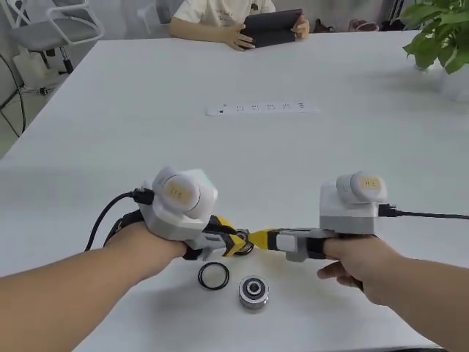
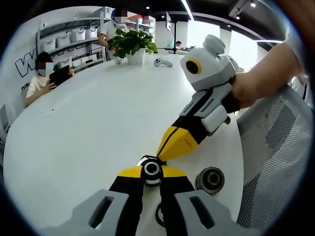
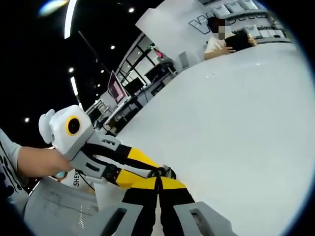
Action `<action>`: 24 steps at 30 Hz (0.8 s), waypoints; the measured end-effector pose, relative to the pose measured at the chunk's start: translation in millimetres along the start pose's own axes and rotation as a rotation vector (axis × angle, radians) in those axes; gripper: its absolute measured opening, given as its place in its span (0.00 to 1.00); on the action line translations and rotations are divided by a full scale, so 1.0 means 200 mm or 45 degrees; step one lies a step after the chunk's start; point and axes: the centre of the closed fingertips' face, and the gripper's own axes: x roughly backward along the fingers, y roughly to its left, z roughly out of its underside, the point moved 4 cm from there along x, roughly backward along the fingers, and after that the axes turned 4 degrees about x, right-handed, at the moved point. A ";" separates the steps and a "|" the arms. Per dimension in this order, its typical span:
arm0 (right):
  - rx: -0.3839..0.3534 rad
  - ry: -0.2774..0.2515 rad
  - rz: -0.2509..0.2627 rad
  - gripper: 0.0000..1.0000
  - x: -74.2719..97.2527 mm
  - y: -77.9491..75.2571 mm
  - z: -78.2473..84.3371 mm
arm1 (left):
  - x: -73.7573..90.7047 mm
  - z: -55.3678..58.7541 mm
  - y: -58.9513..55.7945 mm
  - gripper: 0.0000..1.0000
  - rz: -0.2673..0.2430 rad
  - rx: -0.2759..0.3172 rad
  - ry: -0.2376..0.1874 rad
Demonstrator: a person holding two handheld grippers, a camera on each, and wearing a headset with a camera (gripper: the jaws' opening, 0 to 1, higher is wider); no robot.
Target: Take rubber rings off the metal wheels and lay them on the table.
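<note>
Table (image 1: 220,73): left hand-held gripper (image 2: 150,174) clamps wheel (image 2: 150,167); right hand-held gripper (image 3: 158,180) touches.

In the head view, yellow jaws covered most of the metal wheel (image 1: 243,245) between the two tongs. Whether the right tongs (image 2: 159,156) pinched its rubber ring (image 2: 147,159) could not be told. In the left gripper view the left tongs (image 2: 150,172) hid most of the loose ring (image 2: 157,217) on the bench (image 2: 88,137). The seated person (image 1: 220,18) was cut off by the head view's top edge.
</note>
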 end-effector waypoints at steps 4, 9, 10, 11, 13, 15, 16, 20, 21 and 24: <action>-0.003 -0.001 -0.019 0.00 0.00 0.01 0.00 | 0.00 0.00 0.00 0.07 0.002 -0.002 0.000; 0.013 0.002 -0.037 0.00 -0.01 0.03 0.00 | 0.00 0.00 0.00 0.07 0.005 -0.005 -0.002; 0.010 0.000 -0.046 0.00 -0.01 0.03 0.00 | 0.00 0.00 0.00 0.07 0.006 -0.006 -0.002; 0.002 -0.025 -0.081 0.00 -0.01 0.05 -0.02 | 0.00 0.00 0.00 0.07 0.007 -0.007 -0.002; 0.039 0.006 -0.085 0.00 -0.02 0.06 -0.01 | 0.00 0.00 0.00 0.07 0.004 -0.010 -0.004; 0.048 -0.001 -0.076 0.00 -0.02 0.05 -0.02 | 0.00 0.01 0.00 0.07 0.005 -0.008 -0.008; 0.052 -0.001 -0.065 0.00 -0.02 0.05 -0.02 | 0.00 0.01 0.00 0.07 0.003 -0.006 -0.007; 0.048 -0.014 -0.057 0.00 0.00 0.05 -0.02 | 0.00 0.01 -0.01 0.07 0.002 -0.004 -0.005; 0.050 -0.016 -0.056 0.00 0.00 0.05 -0.02 | 0.00 0.01 -0.01 0.07 0.002 -0.004 -0.006; 0.038 -0.027 -0.022 0.00 0.00 0.03 -0.03 | 0.00 0.01 -0.01 0.07 0.002 -0.004 -0.007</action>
